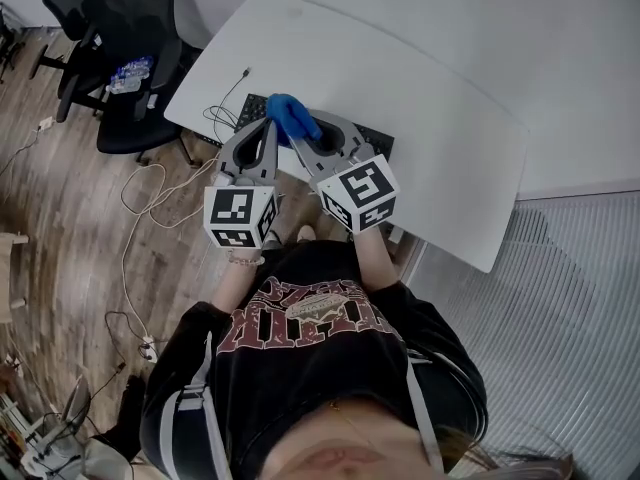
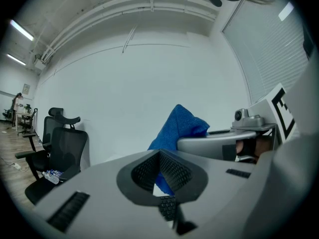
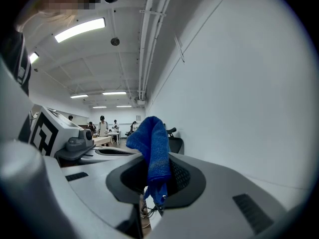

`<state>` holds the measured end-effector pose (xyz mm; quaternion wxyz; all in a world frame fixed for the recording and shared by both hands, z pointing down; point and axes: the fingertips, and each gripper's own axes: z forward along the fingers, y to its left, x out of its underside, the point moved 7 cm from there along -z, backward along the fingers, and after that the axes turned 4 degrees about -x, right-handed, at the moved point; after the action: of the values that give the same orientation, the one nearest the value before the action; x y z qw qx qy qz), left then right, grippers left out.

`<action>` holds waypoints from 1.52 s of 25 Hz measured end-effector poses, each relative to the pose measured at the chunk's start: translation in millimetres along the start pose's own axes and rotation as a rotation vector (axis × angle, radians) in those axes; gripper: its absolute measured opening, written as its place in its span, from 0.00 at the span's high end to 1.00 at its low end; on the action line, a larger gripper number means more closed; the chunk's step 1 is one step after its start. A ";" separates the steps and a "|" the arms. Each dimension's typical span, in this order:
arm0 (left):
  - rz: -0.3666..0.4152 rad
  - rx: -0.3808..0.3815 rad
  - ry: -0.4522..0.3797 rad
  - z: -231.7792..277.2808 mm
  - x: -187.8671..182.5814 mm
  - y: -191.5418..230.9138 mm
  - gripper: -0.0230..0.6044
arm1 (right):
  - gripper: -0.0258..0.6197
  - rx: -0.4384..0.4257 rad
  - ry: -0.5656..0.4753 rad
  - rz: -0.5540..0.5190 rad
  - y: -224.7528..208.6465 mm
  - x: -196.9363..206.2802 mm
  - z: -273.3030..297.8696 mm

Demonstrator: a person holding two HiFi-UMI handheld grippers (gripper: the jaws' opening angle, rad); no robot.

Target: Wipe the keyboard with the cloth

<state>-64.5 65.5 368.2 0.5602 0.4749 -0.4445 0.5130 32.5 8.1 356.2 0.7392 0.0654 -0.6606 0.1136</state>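
Blue, nubby terry cloth (image 3: 152, 148) is bunched into a narrow fold, its long axis running straight out past the tips of the right gripper (image 3: 154, 163), which clenches it over the black keyboard (image 1: 378, 140) on the rounded white table (image 1: 440, 138). The left gripper (image 2: 159, 156) is pressed closed, empty.

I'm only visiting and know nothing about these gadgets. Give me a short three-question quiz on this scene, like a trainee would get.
1. Which one clamps the blue cloth? A) the left hand-held gripper B) the right hand-held gripper C) neither
2. True or false: the keyboard lies on the floor.
3. Fill in: the jaws of the left hand-held gripper stand ____ (together or apart), with nothing between them.

Key: 1 B. 2 False, it lies on the white table. 3 together.
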 end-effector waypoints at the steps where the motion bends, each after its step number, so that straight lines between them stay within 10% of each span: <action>1: -0.002 0.000 0.003 2.6 0.1 1.3 0.91 | 0.86 0.000 0.004 0.002 -2.0 0.4 1.7; 25: 0.023 0.221 0.103 121.2 11.3 114.5 0.91 | 0.86 0.206 0.077 0.066 -62.8 13.9 125.0; 38: 0.056 0.236 0.305 169.8 93.1 191.8 0.91 | 0.86 0.305 0.162 0.190 -88.5 69.0 181.1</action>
<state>-250.2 -83.7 500.6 0.5470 0.4415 -0.3044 0.6429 -112.2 -116.3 450.8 0.7575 0.1045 -0.5771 0.2867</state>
